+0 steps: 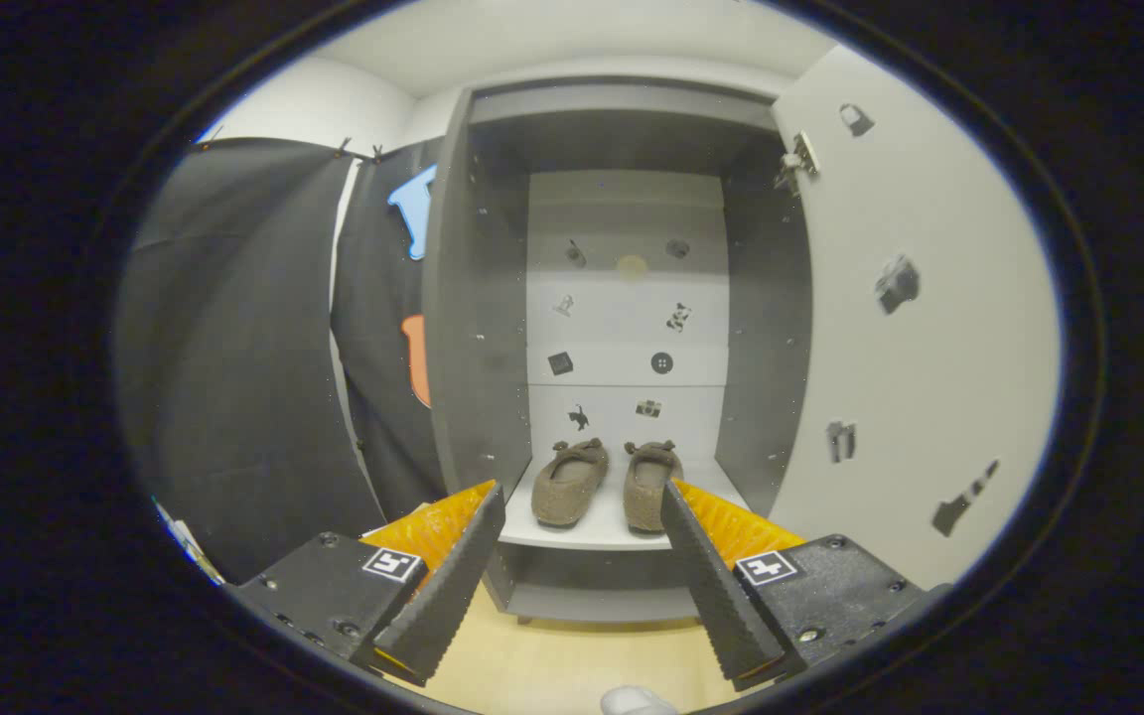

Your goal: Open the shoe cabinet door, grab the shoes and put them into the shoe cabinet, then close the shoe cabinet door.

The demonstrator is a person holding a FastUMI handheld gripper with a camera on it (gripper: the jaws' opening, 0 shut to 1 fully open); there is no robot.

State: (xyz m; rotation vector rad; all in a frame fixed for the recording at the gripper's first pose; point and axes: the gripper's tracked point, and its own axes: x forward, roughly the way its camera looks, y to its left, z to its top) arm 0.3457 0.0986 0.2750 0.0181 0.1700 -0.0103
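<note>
Gripper [582, 541] wide open, holding nothing, fingers [453, 576] spread apart. Beyond the fingers, straight ahead: shoe cabinet [622, 328] with its door [920, 328] swung open to the right. Two brown shoes [607, 482] side by side on the white shelf [592, 531] inside, toes pointing out toward the gripper, not touching it. Yellow floor [572, 665] below.

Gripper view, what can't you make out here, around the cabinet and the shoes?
- Shoes: heels face the open, empty gripper; the toes point away, so the fronts are hidden.
- Cabinet base: partly covered by the two fingers.
- Door: its outer face is turned away.
- Stickers on the back panel: too small to identify.
</note>
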